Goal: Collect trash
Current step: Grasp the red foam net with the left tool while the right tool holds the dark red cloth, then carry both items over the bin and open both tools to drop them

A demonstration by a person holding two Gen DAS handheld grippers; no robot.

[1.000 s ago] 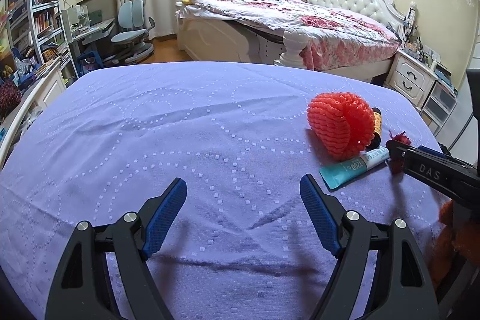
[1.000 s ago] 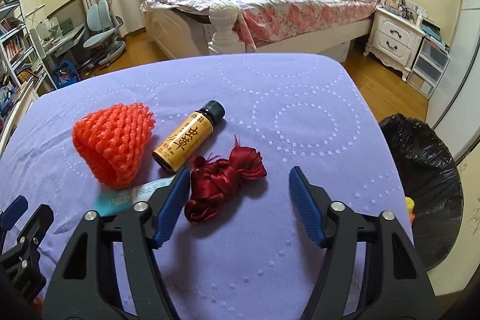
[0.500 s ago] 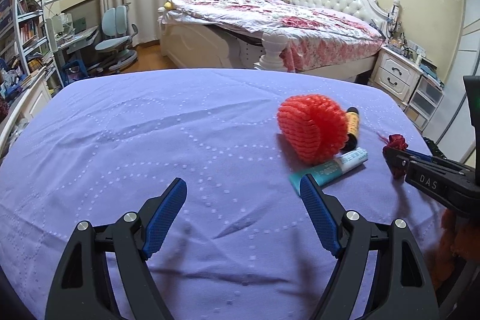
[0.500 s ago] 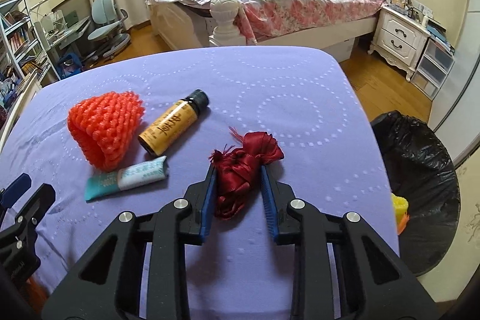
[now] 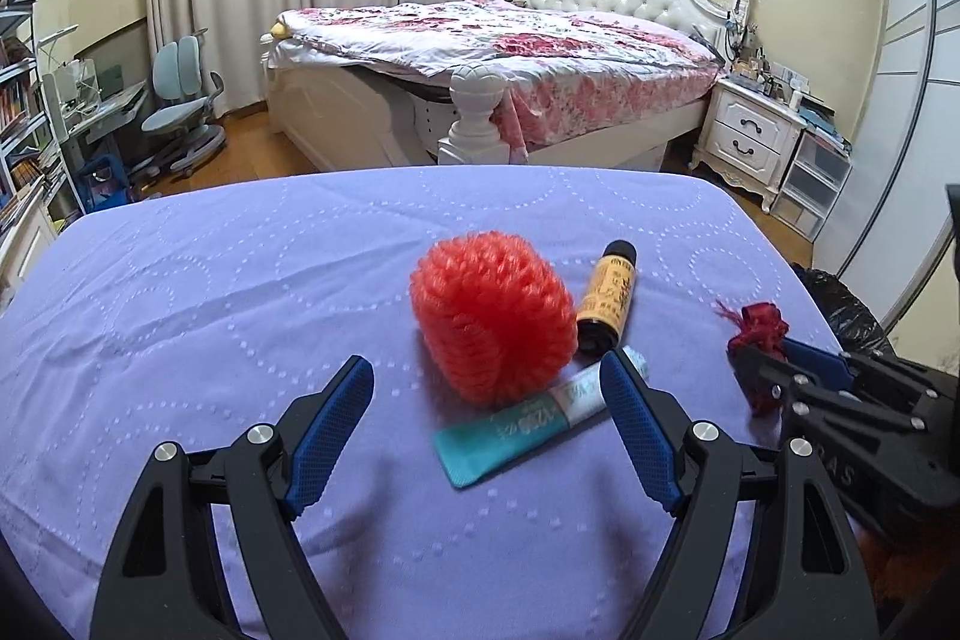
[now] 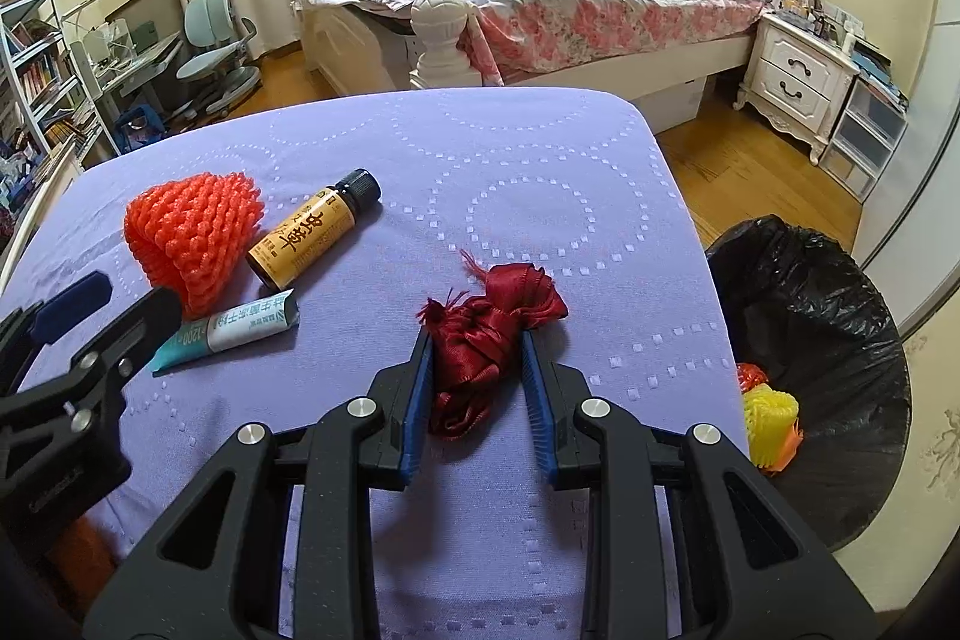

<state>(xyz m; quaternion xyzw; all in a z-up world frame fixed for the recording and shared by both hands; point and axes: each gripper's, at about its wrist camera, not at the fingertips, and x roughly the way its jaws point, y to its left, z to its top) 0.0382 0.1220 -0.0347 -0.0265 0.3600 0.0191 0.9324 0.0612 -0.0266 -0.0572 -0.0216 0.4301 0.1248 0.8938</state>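
I am clamping the right gripper (image 6: 474,370) on the red ribbon bundle (image 6: 489,334) for the black-lined bin (image 6: 840,316), left gripper (image 5: 486,388) gaping wide toward the teal tube (image 5: 528,424).

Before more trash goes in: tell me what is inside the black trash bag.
In the black trash bag, near its front rim, lie a yellow foam net and something orange-red beside it. The table edge hides the rest of the bottom.
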